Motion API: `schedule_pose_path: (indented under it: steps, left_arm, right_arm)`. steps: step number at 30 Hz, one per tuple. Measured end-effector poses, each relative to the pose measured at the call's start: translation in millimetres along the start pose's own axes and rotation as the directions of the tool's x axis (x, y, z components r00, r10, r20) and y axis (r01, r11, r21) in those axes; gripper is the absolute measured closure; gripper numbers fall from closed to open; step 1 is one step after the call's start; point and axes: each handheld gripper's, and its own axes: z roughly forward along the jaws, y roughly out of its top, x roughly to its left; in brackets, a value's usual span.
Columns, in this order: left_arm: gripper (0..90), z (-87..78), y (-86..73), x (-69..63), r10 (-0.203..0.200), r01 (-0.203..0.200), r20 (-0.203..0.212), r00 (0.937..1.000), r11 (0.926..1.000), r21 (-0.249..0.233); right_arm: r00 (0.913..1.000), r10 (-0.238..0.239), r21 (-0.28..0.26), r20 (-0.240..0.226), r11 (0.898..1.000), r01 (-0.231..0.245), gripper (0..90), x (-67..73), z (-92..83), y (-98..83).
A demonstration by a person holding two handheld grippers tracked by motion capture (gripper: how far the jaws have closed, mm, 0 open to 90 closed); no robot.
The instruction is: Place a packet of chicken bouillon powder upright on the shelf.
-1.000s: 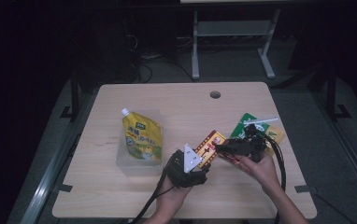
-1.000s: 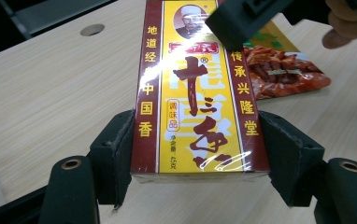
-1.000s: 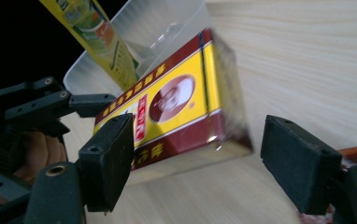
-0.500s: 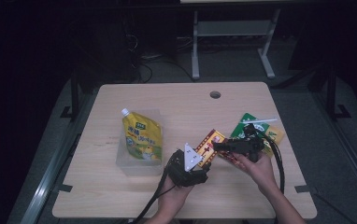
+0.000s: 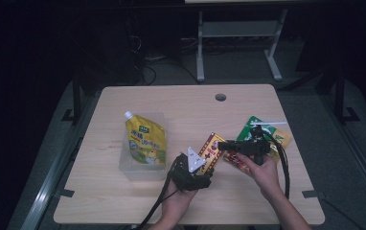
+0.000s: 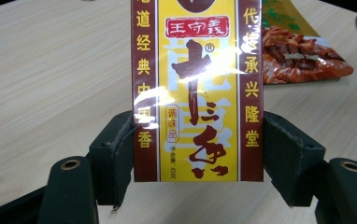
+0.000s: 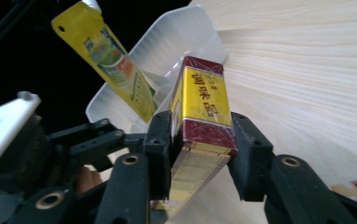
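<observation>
Box [image 5: 210,152] of seasoning sits held above the table [image 5: 123,201], near its front middle, between the two grippers. At its nine o'clock a clear tray [image 5: 134,168] holds a yellow spouted pouch [image 5: 144,142], and that tray stands right behind the box in the right gripper view. At three o'clock a red snack bag [image 6: 303,58] and a green packet [image 5: 255,128] lie flat on the table, just beside the right hand.

It is a slim carton, yellow with dark red borders and Chinese lettering, wrapped in glossy film that catches the light.

Left gripper [image 6: 197,144] has its fingers [image 6: 116,154] pressed on the two long edges of the box, gripping it across its width. Right gripper [image 7: 200,149] meets it from three o'clock; its fingers [image 7: 160,140] have just been closing around the box's end, and the left one touches while a thin gap shows at the right one.
</observation>
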Motion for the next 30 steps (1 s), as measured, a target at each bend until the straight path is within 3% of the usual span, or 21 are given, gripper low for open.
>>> schedule_pose_path:
  steps: [7,8,13,16,18,20,21,22,25,27,29,30]
  left_arm:
    - [30.7,1.3,-3.4,2.1,0.013,-0.013,0.010,0.9999,0.9999,-0.004]
    - [30.1,0.3,-3.3,3.4,0.006,-0.006,0.032,0.9995,1.0000,0.001]
    - [28.6,-4.0,-3.7,4.0,0.032,-0.032,0.040,0.9987,0.9994,0.010]
    - [28.6,-7.5,-4.9,4.2,0.036,-0.036,0.053,0.9979,0.9993,-0.001]
    - [27.8,-9.7,-5.8,4.1,0.029,-0.029,0.062,0.9977,0.9996,0.000]
    - [27.4,-13.2,-8.2,1.2,0.027,-0.025,0.079,0.9965,0.9996,-0.016]
    - [27.4,-15.4,-9.0,1.3,0.055,-0.055,0.083,0.9950,0.9985,-0.008]
    - [27.3,-17.4,-10.4,-0.5,0.059,-0.058,0.088,0.9944,0.9983,-0.005]
    - [27.1,-20.5,-13.6,-3.3,0.088,-0.088,0.099,0.9911,0.9961,-0.008]
    - [26.6,-24.4,-18.2,-5.1,0.117,-0.116,0.122,0.9856,0.9931,-0.014]
    - [26.4,-25.5,-19.8,-5.4,0.123,-0.122,0.129,0.9840,0.9924,-0.013]
    - [26.2,-26.5,-22.9,-6.1,0.132,-0.132,0.147,0.9804,0.9913,-0.009]
  right_arm:
    - [0.9967,-0.081,0.026,0.010,0.996,0.080,66.3,12.9,0.9,5.6]
    - [0.9928,-0.119,0.031,0.016,0.993,0.118,66.7,16.0,1.7,8.2]
    - [0.9882,-0.153,0.047,0.012,0.987,0.152,67.1,22.4,1.3,12.5]
    - [0.9726,-0.227,0.069,0.051,0.972,0.223,67.3,28.7,1.1,16.4]
    - [0.9717,-0.231,0.073,0.048,0.971,0.227,67.3,29.4,0.8,17.6]
    - [0.9592,-0.275,0.090,0.068,0.959,0.268,67.3,32.4,0.2,20.9]
    - [0.9529,-0.294,0.100,0.075,0.953,0.286,67.4,34.3,0.9,22.2]
    - [0.9479,-0.307,0.105,0.084,0.949,0.298,67.4,35.9,1.3,23.1]
    - [0.9434,-0.323,0.120,0.075,0.942,0.313,67.3,39.0,3.1,25.0]
    - [0.9304,-0.360,0.130,0.067,0.928,0.350,67.4,41.6,6.3,28.0]
    - [0.9288,-0.366,0.128,0.057,0.925,0.357,67.3,43.1,8.0,29.3]
    - [0.9267,-0.372,0.132,0.050,0.922,0.363,67.3,42.8,9.3,30.2]
